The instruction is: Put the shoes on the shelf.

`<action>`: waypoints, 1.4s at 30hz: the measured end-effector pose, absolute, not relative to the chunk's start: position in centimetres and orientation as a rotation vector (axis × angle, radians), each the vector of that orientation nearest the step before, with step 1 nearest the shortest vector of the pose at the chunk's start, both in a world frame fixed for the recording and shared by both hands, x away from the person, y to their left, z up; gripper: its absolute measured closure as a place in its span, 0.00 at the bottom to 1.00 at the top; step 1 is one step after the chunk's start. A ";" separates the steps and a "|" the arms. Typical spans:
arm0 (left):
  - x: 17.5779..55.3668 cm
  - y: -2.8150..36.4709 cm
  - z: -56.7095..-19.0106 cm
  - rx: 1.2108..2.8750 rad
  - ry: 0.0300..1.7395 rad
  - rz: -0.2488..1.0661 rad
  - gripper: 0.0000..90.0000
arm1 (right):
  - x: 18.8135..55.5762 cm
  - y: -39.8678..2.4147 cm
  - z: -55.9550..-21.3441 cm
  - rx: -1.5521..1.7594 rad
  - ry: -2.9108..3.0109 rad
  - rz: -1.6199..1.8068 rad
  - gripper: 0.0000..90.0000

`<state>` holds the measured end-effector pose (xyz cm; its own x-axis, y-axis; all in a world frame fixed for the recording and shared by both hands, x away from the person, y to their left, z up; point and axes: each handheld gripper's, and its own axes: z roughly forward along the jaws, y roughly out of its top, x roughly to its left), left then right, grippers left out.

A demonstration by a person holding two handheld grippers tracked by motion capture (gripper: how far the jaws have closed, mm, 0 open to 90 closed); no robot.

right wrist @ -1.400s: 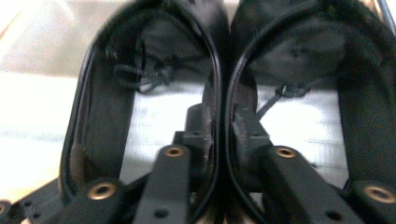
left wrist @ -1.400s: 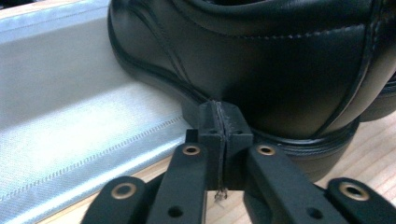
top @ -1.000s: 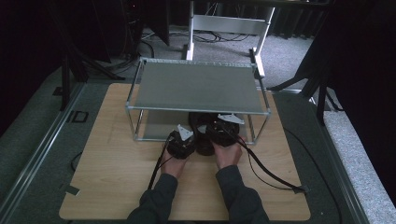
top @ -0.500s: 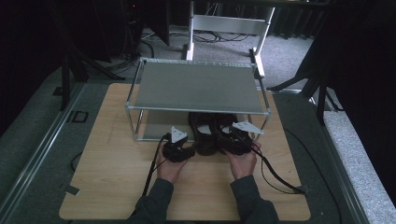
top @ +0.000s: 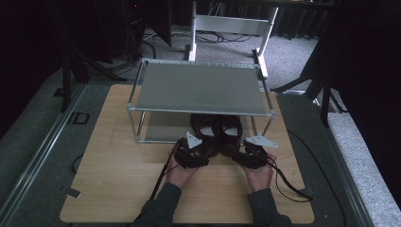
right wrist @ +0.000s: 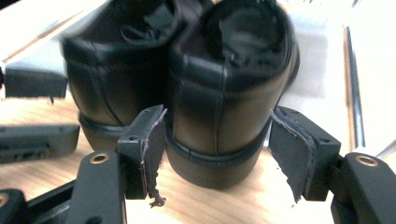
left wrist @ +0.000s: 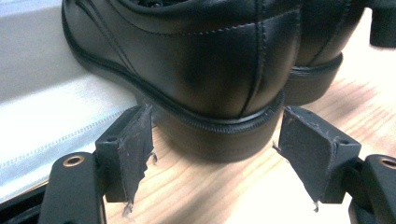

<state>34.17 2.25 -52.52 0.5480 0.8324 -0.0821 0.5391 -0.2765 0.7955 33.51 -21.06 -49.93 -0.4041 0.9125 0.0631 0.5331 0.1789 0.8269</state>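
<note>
Letting go of the shoes at the rack

Looking down from the high view, we've got a pair of black leather shoes parked side by side, toes tucked under the metal rack (top: pixel 201 87), heels sticking out onto the wooden table (top: pixel 118 189). Our left gripper (top: pixel 191 153) sits behind the left shoe (top: pixel 207 135) and our right gripper (top: pixel 250 153) behind the right shoe (top: pixel 230 135).

Both sets of jaws have just been opening. In the left gripper view the pads stand wide on either side of the heel, clear of the leather. In the right gripper view the heel sits between the pads too, with a gap on each side as far as we can tell, so nothing's gripped.

Handling-wise, we'd guess these are stiff at the heel counter and sole, softer up around the collar, and the polished leather looks slippery. Best hold is probably low across the heel, just above the sole edge. Moderately heavy for one pinch, we reckon.
</note>
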 end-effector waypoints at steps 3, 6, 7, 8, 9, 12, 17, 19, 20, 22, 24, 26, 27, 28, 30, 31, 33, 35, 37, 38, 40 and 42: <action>34.5 2.0 -52.6 1.973 1.112 0.454 0.29 | 33.9 -21.1 -50.6 1.374 2.023 1.127 0.40; 34.9 1.5 -52.8 1.990 1.096 0.448 0.33 | 34.4 -20.9 -51.5 1.393 2.044 1.124 0.43; 35.0 1.4 -52.8 1.994 1.090 0.441 0.33 | 34.5 -20.8 -51.7 1.399 2.051 1.120 0.42; 35.2 1.3 -52.7 2.006 1.090 0.439 0.33 | 34.5 -20.7 -51.8 1.397 2.042 1.111 0.42; 35.2 1.3 -52.7 2.006 1.090 0.439 0.33 | 34.5 -20.7 -51.8 1.397 2.042 1.111 0.42; 35.3 1.4 -52.7 2.014 1.079 0.434 0.33 | 34.5 -20.6 -51.6 1.408 2.044 1.108 0.43; 36.0 1.7 -52.5 2.044 1.056 0.423 0.33 | 34.6 -20.2 -51.6 1.404 2.037 1.101 0.43; 36.3 1.8 -52.5 2.057 1.042 0.422 0.33 | 34.9 -20.2 -51.7 1.414 2.038 1.107 0.43; 36.4 1.8 -52.4 2.061 1.035 0.423 0.33 | 34.9 -20.2 -51.7 1.414 2.038 1.107 0.43; 36.7 1.9 -52.3 2.078 1.023 0.423 0.33 | 35.0 -20.1 -51.6 1.411 2.037 1.105 0.43; 36.9 1.9 -52.2 2.092 1.012 0.427 0.33 | 35.1 -19.9 -51.5 1.405 2.039 1.095 0.43; 37.2 2.0 -52.2 2.099 1.008 0.426 0.33 | 35.3 -19.7 -51.5 1.399 2.040 1.084 0.43; 37.4 2.0 -52.2 2.098 1.007 0.426 0.33 | 35.4 -19.7 -51.5 1.403 2.038 1.083 0.43; 37.5 2.1 -52.3 2.099 1.003 0.426 0.33 | 35.5 -19.7 -51.5 1.405 2.035 1.084 0.43; 37.7 2.1 -52.3 2.096 1.000 0.425 0.33 | 35.7 -19.6 -51.6 1.408 2.030 1.085 0.43; 37.8 2.1 -52.3 2.093 1.000 0.425 0.33 | 35.8 -19.5 -51.6 1.417 2.025 1.086 0.43; 38.1 2.1 -52.3 2.098 1.001 0.426 0.33 | 35.9 -19.5 -51.6 1.420 2.024 1.086 0.43; 38.4 2.1 -52.3 2.107 1.000 0.428 0.33 | 36.3 -19.4 -51.7 1.435 2.016 1.088 0.43; 38.7 2.1 -52.3 2.109 1.002 0.430 0.33 | 36.4 -19.4 -51.7 1.440 2.012 1.089 0.43; 38.9 2.1 -52.4 2.106 1.006 0.425 0.33 | 36.6 -19.4 -51.8 1.442 2.010 1.086 0.43; 39.2 2.2 -52.5 2.099 1.012 0.418 0.33 | 36.9 -19.4 -51.8 1.445 2.013 1.085 0.43; 39.4 2.2 -52.6 2.095 1.021 0.414 0.33 | 37.2 -19.4 -51.8 1.449 2.015 1.086 0.43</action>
